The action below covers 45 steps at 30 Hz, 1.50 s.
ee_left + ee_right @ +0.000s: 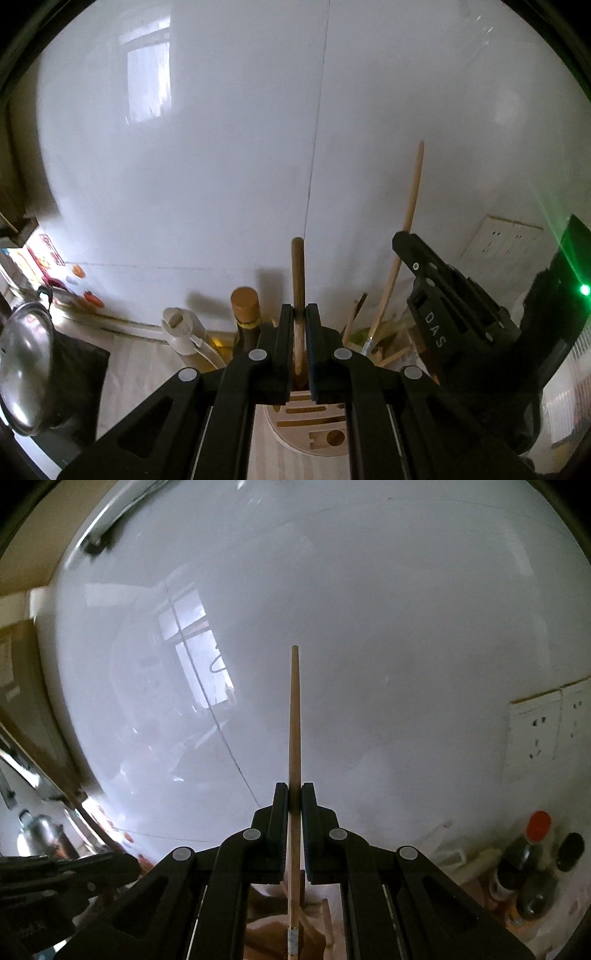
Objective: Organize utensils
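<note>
— White tiled wall (pixel 221 184) behind. Left tool (pixel 300 314)?
— Clamped on a dark wooden handle (pixel 297 269) above the slotted wooden holder (pixel 310 424).
— Right tool (pixel 294 794)?
— Gripping an upright chopstick (pixel 294 716).

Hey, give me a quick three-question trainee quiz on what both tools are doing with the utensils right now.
1. True or false: the left tool is shut on a dark wooden handle.
2. What does the right tool hold? A) a metal ladle B) a pale wooden chopstick C) nothing
3. Fill in: below the left tool sits a round wooden ____ with slots.

Key: 1 true; 2 B; 3 holder.
</note>
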Each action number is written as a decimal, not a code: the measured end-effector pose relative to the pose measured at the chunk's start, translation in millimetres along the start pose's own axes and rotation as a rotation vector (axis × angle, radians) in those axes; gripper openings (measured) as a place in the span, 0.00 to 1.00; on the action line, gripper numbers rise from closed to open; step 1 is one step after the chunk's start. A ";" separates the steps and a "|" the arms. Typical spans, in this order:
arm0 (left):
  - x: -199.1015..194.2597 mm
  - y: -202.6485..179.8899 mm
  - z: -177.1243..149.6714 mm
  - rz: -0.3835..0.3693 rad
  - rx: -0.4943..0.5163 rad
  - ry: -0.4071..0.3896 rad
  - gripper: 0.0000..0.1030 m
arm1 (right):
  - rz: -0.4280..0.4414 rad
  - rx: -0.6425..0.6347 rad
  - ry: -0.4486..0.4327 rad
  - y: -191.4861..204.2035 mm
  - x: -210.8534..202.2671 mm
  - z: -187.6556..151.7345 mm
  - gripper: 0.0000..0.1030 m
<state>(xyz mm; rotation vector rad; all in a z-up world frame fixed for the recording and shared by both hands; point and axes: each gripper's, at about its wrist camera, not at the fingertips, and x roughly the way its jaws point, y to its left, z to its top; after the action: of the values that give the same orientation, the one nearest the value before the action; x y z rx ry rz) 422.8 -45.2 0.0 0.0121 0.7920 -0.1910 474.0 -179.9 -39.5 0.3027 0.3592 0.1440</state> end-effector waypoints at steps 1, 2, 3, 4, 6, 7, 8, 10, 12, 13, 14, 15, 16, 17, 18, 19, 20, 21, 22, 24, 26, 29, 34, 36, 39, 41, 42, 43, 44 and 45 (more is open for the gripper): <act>3.8 2.4 -2.1 0.000 -0.008 0.008 0.04 | -0.002 -0.007 -0.008 0.6 2.0 -4.0 0.07; 4.9 2.6 -2.6 -0.003 -0.011 0.011 0.04 | 0.003 -0.011 -0.013 0.4 3.5 -7.4 0.07; 7.1 4.3 -4.4 -0.006 -0.015 0.017 0.04 | 0.000 -0.020 -0.016 0.7 5.4 -10.7 0.07; 8.0 6.0 -4.8 -0.005 -0.021 0.017 0.04 | 0.005 -0.024 -0.027 0.4 5.4 -13.7 0.07; 10.3 7.1 -4.3 -0.006 -0.018 0.019 0.04 | 0.018 -0.031 -0.040 0.6 5.3 -17.7 0.07; 12.1 8.4 -5.1 -0.007 -0.024 0.029 0.04 | 0.021 -0.039 -0.037 1.7 6.3 -19.0 0.07; 12.2 9.0 -4.7 -0.010 -0.027 0.033 0.05 | 0.026 -0.043 -0.030 1.6 8.5 -20.3 0.07; 10.3 9.6 -6.0 -0.009 -0.037 0.036 0.06 | 0.031 -0.052 -0.006 0.1 12.9 -22.9 0.07; 7.0 9.0 -5.5 -0.001 -0.041 0.035 0.10 | 0.029 -0.059 0.007 0.3 12.6 -25.3 0.07; 5.8 9.4 -5.2 0.008 -0.044 0.034 0.12 | 0.030 -0.057 0.014 -0.1 10.8 -26.1 0.07; 4.3 10.3 -5.1 0.020 -0.048 0.032 0.22 | 0.026 -0.055 0.018 -1.5 9.5 -25.3 0.08; 1.7 11.1 -5.4 0.036 -0.049 0.023 0.45 | 0.019 -0.054 0.027 -1.5 7.2 -25.1 0.09; -2.4 12.2 -6.2 0.054 -0.053 0.012 0.72 | 0.016 -0.051 0.031 -0.6 5.3 -24.3 0.10; -7.7 14.3 -7.6 0.066 -0.063 -0.004 0.79 | 0.014 -0.043 0.034 -0.9 -0.3 -22.9 0.11; -11.2 15.9 -8.8 0.068 -0.069 -0.016 0.81 | 0.014 -0.039 0.033 -1.4 -7.1 -22.4 0.14; -16.6 18.1 -10.6 0.073 -0.075 -0.028 0.81 | 0.007 -0.041 0.029 -0.5 -14.7 -20.8 0.17; -19.3 19.4 -12.0 0.079 -0.077 -0.027 0.81 | 0.001 -0.042 0.029 1.0 -20.8 -19.2 0.23; -22.0 20.9 -14.2 0.084 -0.077 -0.024 0.81 | -0.003 -0.039 0.026 0.5 -29.4 -18.1 0.27; -26.6 22.7 -18.5 0.094 -0.079 -0.029 0.82 | -0.021 -0.042 0.030 -1.1 -38.3 -16.9 0.29; -33.0 25.2 -27.9 0.112 -0.077 -0.037 0.92 | -0.038 -0.035 0.039 -1.4 -51.3 -14.6 0.36; -38.3 25.9 -37.1 0.136 -0.065 -0.044 1.00 | -0.105 -0.041 0.083 -1.9 -63.6 -15.5 0.47; -39.9 25.5 -55.7 0.185 -0.038 -0.029 1.00 | -0.162 -0.056 0.155 -3.1 -79.7 -23.1 0.69; -42.4 24.3 -80.5 0.218 -0.005 -0.016 1.00 | -0.214 -0.131 0.260 6.0 -99.7 -46.3 1.00; -48.3 26.2 -84.7 0.213 -0.008 -0.025 1.00 | -0.246 -0.146 0.286 6.0 -108.6 -53.0 1.00; -56.7 27.9 -89.4 0.202 -0.004 -0.039 1.00 | -0.299 -0.151 0.295 5.8 -119.4 -61.6 1.00; -62.4 28.9 -92.2 0.197 -0.004 -0.048 1.00 | -0.320 -0.146 0.287 8.3 -129.4 -65.3 1.00; -63.2 29.1 -93.9 0.194 -0.001 -0.050 1.00 | -0.329 -0.142 0.284 9.7 -133.5 -65.5 1.00; -67.7 28.3 -96.3 0.194 -0.001 -0.053 1.00 | -0.343 -0.142 0.277 11.4 -140.5 -66.8 1.00; -71.9 28.0 -98.5 0.194 -0.002 -0.056 1.00 | -0.351 -0.142 0.272 13.6 -144.8 -67.4 1.00; -77.7 26.9 -100.8 0.192 -0.002 -0.062 1.00 | -0.358 -0.139 0.266 15.1 -151.0 -67.5 1.00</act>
<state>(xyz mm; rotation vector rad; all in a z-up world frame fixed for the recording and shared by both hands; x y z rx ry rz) 303.1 2.4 -17.5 0.0800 0.7248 -0.0082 308.0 -176.7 -46.0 0.0777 0.6578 -0.1439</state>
